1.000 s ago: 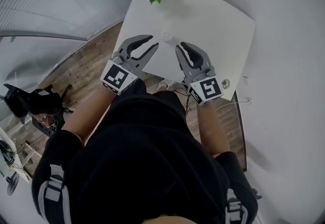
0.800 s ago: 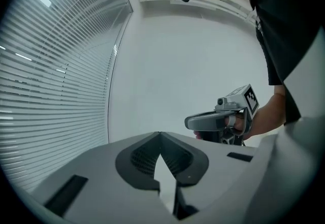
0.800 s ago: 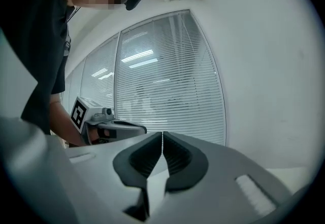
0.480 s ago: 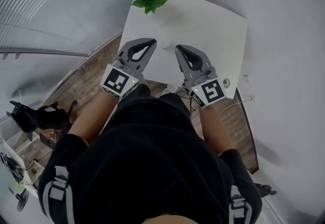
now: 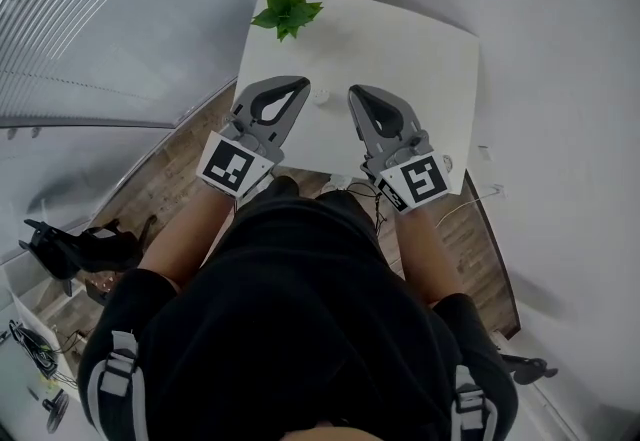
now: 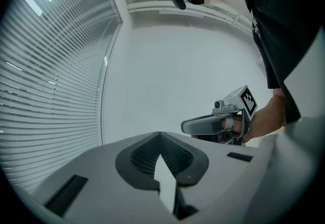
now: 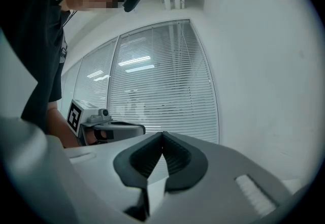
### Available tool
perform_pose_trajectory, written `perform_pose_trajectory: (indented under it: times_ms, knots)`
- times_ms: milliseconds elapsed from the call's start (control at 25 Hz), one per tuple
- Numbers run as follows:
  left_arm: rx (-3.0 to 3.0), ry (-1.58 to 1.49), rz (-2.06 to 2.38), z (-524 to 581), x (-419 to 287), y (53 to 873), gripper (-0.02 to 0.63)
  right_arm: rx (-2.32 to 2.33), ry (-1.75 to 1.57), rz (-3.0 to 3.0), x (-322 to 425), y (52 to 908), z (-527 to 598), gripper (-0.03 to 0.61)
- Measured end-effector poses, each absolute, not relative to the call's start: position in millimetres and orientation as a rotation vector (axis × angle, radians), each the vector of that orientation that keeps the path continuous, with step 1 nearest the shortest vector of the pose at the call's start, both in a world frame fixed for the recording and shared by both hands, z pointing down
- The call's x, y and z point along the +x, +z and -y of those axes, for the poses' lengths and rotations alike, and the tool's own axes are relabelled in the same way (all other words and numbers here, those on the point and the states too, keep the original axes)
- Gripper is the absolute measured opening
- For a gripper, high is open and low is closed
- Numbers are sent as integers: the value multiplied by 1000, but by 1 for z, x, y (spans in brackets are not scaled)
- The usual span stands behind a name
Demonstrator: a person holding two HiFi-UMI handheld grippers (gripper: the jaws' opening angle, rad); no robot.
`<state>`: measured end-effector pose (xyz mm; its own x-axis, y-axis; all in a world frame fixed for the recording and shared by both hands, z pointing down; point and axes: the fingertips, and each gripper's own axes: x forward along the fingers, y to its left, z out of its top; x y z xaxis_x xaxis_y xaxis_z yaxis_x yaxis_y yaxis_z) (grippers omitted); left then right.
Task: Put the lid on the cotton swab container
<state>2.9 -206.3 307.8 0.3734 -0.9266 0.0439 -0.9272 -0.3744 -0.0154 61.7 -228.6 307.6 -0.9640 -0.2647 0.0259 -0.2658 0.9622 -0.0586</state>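
White table (image 5: 410,49), green plant (image 5: 286,11) far corner; sm. white obj (image 5: 321,97) mid-table

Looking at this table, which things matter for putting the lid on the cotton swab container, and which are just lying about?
For the job:
left gripper, shut and empty
right gripper, shut and empty
small white round thing on the table between them, likely the container or its lid; too small to tell which

Just lying about:
green plant at the table's far corner

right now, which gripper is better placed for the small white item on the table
Left, narrowly: the left gripper is nearer the small white item than the right gripper. Both are shut and empty.
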Motion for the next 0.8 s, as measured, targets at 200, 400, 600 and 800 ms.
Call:
perform_pose_trajectory:
  times_ms: [200, 400, 600, 800]
  knots:
    - [2613, 73, 1741, 209, 5, 304, 8, 437, 88, 3092, 64, 305, 230, 11]
    - [2632, 97, 1747, 210, 7, 304, 8, 442, 89, 3093, 66, 305, 230, 11]
    - [2653, 124, 1756, 210, 12, 302, 8, 435, 88, 3095, 65, 304, 229, 11]
    - [2643, 99, 1762, 206, 12, 302, 8, 421, 80, 3098, 63, 304, 225, 11]
